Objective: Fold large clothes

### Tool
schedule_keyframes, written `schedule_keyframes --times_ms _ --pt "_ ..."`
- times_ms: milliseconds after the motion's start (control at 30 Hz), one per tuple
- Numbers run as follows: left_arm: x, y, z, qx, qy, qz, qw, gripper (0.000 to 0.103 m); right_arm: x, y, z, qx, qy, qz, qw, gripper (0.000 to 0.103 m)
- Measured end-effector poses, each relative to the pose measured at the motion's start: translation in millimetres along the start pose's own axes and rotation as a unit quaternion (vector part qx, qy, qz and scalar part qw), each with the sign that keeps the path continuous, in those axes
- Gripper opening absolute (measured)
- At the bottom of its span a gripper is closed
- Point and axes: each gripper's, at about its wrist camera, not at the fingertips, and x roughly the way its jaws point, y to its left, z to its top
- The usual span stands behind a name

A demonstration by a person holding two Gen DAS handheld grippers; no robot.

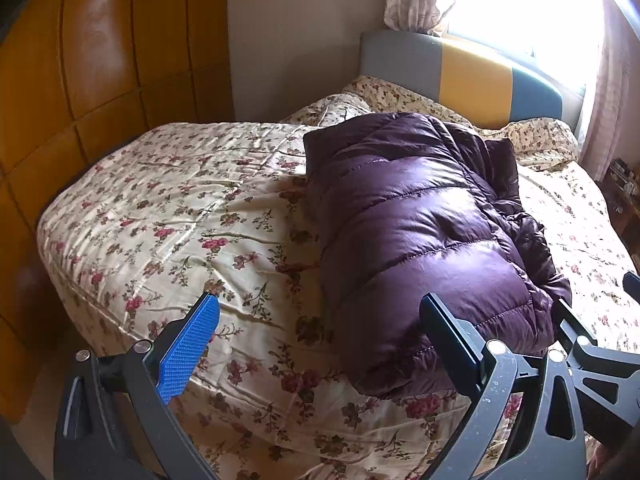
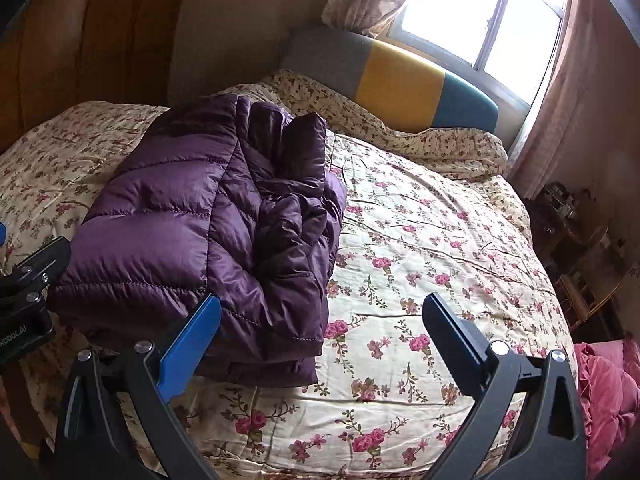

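A purple quilted puffer jacket (image 1: 420, 232) lies folded into a thick bundle on the floral bed (image 1: 180, 216). In the right wrist view the jacket (image 2: 192, 224) sits left of centre, with rumpled sleeves and collar along its right side. My left gripper (image 1: 320, 320) is open above the bed's near edge; its right finger overlaps the jacket's near end, and nothing is between the fingers. My right gripper (image 2: 322, 320) is open too, hovering over the jacket's near right corner and bare bedspread. The left gripper's body (image 2: 28, 300) shows at the left edge of the right wrist view.
A grey, yellow and teal headboard (image 2: 400, 80) stands under a bright window (image 2: 480, 20) with curtains. Brown wardrobe panels (image 1: 100, 80) run along the left. A cluttered bedside stand (image 2: 572, 240) is at the right, and pink fabric (image 2: 612, 400) lies at the lower right.
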Motion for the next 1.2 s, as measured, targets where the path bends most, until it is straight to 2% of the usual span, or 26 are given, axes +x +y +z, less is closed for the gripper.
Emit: schedule_keyframes --times_ms 533,1200 --pt "-7 -9 -3 0.011 -0.01 0.005 0.9999 0.099 -5 -2 0 0.011 -0.002 0.006 1.0 0.1" --pt "-20 -19 -1 0.014 -0.021 -0.007 0.9997 0.099 -4 -6 -3 0.025 0.006 0.015 1.0 0.1"
